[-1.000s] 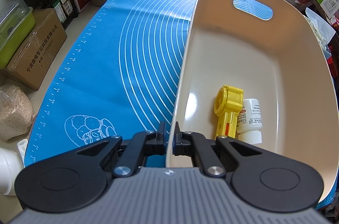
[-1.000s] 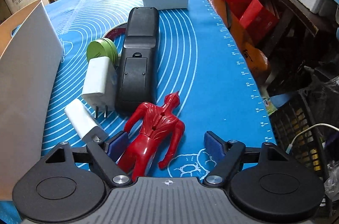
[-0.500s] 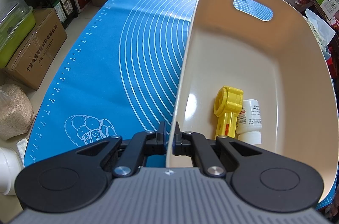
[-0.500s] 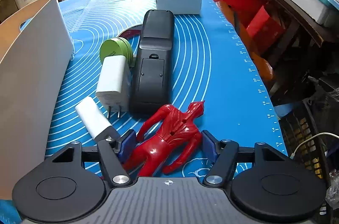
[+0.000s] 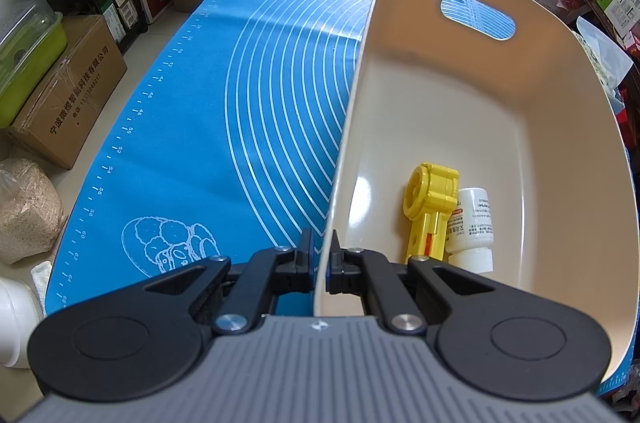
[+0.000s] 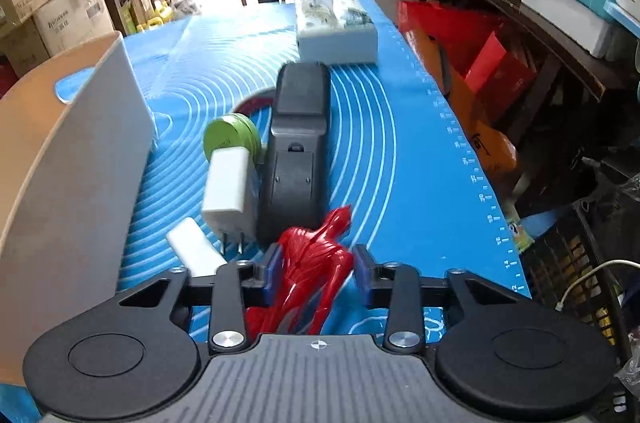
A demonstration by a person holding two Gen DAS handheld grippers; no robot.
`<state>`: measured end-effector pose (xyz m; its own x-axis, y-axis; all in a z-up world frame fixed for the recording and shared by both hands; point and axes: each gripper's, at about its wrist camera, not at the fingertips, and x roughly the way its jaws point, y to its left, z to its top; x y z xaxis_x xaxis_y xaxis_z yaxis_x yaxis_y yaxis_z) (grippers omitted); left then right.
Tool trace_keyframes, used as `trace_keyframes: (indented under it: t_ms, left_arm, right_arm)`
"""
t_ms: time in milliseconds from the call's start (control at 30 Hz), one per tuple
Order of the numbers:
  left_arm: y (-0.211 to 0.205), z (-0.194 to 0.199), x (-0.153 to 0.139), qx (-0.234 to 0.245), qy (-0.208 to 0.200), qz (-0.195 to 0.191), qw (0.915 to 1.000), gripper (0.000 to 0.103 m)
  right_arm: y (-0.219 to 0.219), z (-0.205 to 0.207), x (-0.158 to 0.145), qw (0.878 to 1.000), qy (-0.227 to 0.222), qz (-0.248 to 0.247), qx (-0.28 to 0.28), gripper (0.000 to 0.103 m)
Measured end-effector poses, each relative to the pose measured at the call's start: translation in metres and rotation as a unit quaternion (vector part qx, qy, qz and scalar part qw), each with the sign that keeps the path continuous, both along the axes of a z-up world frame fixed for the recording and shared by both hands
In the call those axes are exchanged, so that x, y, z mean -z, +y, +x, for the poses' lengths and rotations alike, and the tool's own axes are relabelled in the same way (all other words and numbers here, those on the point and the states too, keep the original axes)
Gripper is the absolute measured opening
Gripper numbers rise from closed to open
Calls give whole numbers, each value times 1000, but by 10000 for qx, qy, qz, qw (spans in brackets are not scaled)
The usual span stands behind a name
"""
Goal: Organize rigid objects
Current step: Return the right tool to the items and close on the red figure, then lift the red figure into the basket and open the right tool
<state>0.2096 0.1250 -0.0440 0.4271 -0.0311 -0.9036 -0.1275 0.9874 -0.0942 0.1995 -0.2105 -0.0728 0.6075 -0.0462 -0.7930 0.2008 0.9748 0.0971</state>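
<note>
Red figure [image 6: 316,259] lies betw. R gripper [image 6: 318,269] pads, jaws narrowed on torso. Likely light, stiff, slick plastic; torso grip best. L gripper [image 5: 320,263] pinches bin [image 5: 560,127] wall.

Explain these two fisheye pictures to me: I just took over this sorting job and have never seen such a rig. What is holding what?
No robot arm: a person holds a two-finger gripper in each hand, a camera on each looking along its fingers. In the left view, the left gripper is shut on the rim of the beige bin, which holds a yellow toy and a white bottle. In the right view, the right gripper is shut on a red figure. On the blue mat lie a black remote, two white chargers, a green tin and a tissue box.
</note>
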Motion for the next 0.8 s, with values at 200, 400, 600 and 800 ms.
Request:
trace_keyframes:
  t_ms: [200, 400, 600, 800]
  left_arm:
    - [1, 0, -1, -4, -6, -15, 10000, 7]
    - [1, 0, -2, -7, -6, -31, 10000, 7]
    - [1, 0, -2, -7, -6, -28, 10000, 7]
    - [1, 0, -2, -5, -7, -27, 10000, 7]
  right_arm:
    - [6, 10, 1, 9996, 82, 86, -254, 35]
    - [11, 16, 16, 9984, 362, 350, -246, 39]
    - [11, 12, 21, 9981, 311, 527, -114, 38]
    - [8, 6, 5, 9989, 155, 445, -47, 35]
